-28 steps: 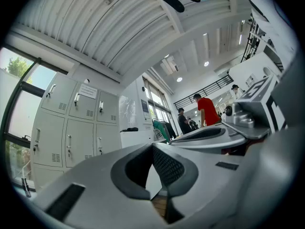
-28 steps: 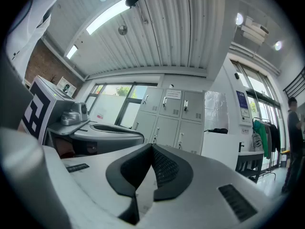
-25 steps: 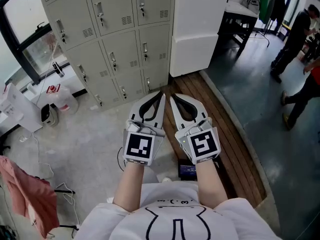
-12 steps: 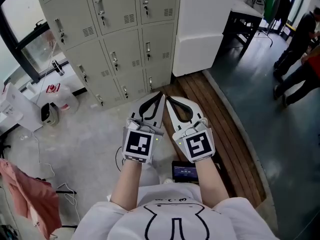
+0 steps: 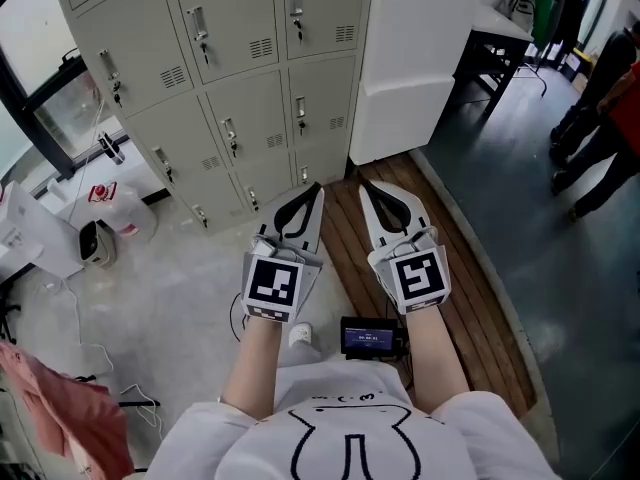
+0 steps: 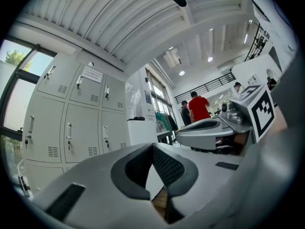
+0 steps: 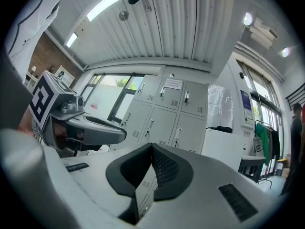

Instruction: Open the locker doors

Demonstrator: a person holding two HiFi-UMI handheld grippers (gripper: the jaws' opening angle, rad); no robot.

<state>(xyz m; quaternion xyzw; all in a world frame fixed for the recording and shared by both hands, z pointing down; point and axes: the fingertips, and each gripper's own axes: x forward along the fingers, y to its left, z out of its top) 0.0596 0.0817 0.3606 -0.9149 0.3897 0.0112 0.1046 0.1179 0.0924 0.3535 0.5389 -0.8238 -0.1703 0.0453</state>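
The grey locker bank [image 5: 240,68] fills the top left of the head view, all its doors closed, each with a small handle and a vent. It also shows in the left gripper view as the lockers [image 6: 71,123] and in the right gripper view as the lockers [image 7: 164,113]. My left gripper [image 5: 317,189] and right gripper [image 5: 363,183] are held side by side over the floor, short of the lockers and pointing at their lowest row. Both are shut with nothing between the jaws; close up, the left gripper [image 6: 152,146] and right gripper [image 7: 152,146] show tips that meet.
A tall white cabinet [image 5: 415,58] stands right of the lockers, with a black table [image 5: 500,38] beyond it. A strip of wooden planks [image 5: 450,268] runs under my right gripper. People [image 5: 610,88] stand at the far right. A white jug [image 5: 125,208] and cables lie at left.
The two grippers have drawn a little apart, the right one shifting to the right. The lockers sit lower and nearer in the head view. Both grippers stayed shut.
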